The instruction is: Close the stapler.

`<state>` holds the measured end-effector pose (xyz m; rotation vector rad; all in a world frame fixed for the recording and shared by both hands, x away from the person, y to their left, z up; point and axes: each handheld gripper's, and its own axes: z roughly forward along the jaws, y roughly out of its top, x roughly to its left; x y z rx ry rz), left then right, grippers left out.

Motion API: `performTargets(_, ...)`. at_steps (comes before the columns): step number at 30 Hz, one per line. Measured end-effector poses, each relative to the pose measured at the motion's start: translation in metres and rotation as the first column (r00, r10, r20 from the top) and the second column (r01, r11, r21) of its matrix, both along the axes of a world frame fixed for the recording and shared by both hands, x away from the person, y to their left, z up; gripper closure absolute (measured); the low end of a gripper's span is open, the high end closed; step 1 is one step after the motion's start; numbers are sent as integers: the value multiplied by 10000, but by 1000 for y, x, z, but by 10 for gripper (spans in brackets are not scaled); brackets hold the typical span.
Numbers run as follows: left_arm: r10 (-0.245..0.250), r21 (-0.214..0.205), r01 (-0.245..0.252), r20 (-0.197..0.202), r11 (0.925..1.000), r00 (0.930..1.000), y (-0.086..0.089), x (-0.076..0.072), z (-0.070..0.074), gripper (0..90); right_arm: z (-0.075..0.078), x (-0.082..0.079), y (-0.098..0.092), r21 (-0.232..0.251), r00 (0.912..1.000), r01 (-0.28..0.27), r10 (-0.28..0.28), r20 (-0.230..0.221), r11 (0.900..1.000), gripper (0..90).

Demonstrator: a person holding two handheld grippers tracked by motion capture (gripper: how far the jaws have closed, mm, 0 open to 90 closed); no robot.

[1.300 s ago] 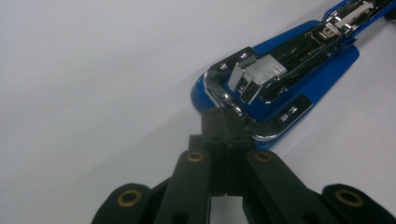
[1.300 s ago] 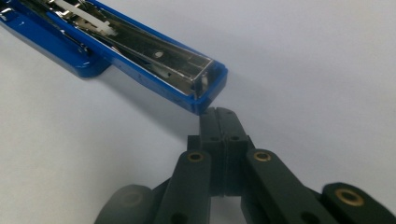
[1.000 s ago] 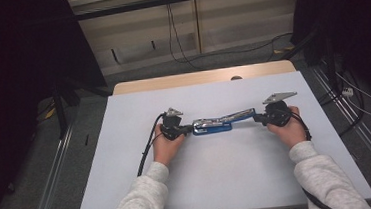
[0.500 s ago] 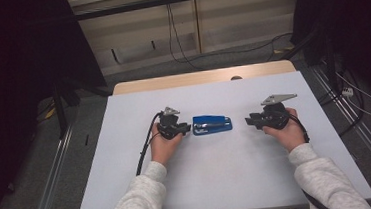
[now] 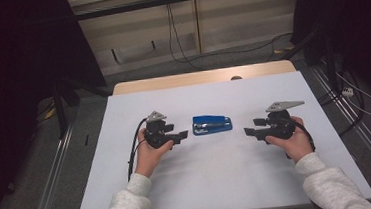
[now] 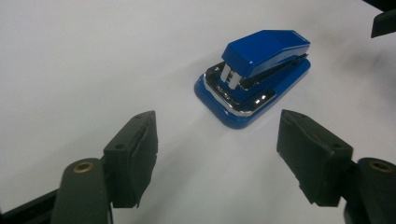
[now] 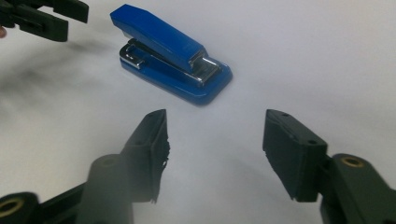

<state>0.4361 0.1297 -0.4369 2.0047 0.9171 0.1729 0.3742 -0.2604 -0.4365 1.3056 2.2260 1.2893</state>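
A blue stapler [image 5: 212,124] with a chrome inner part lies flat and closed on the white table [image 5: 219,182]. My left gripper [image 5: 183,133] sits just to its left and points at it. Its jaws have just been opening, and nothing is between them. The left gripper view shows the stapler [image 6: 261,70] a little beyond the spread jaws of the left gripper [image 6: 215,122]. My right gripper [image 5: 248,131] is to the stapler's right, farther off, with jaws that have also just been opening on nothing. From the right gripper [image 7: 215,119], the stapler [image 7: 173,58] lies ahead and to the left.
A wooden strip [image 5: 201,77] runs along the table's far edge. Cables [image 5: 184,54] lie on the floor behind it, and metal rails [image 5: 53,170] flank the table. A black cable [image 5: 133,153] trails from the left gripper. The other gripper's jaws [image 6: 385,21] [image 7: 42,16] show in each gripper view.
Both grippers held the stapler's ends a second ago. They have let go, opened and drawn apart sideways, and the stapler now lies alone between them.
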Motion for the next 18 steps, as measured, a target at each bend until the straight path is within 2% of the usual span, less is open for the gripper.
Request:
performTargets(7,-21,-119,22,138,9999,9999,13,-12,3,212,2,-11,-1,-62,9999,-108,109,67,9999,319)
performTargets(10,-43,-94,46,320,9999,9995,21,-20,5,191,3,-20,-2,-231,9998,-186,188,77,9996,276)
performTargets(12,-17,-109,22,421,9999,9991,25,-24,6,179,4,-24,-2,-159,9997,-208,210,97,9997,273)
performTargets(17,52,-227,-43,405,9997,9992,35,-31,6,159,5,-31,-3,-198,9995,-296,299,139,9994,249)
performTargets(18,62,-361,-50,350,9993,9994,40,-34,7,151,5,-35,-3,-175,9993,-344,346,112,9993,229)
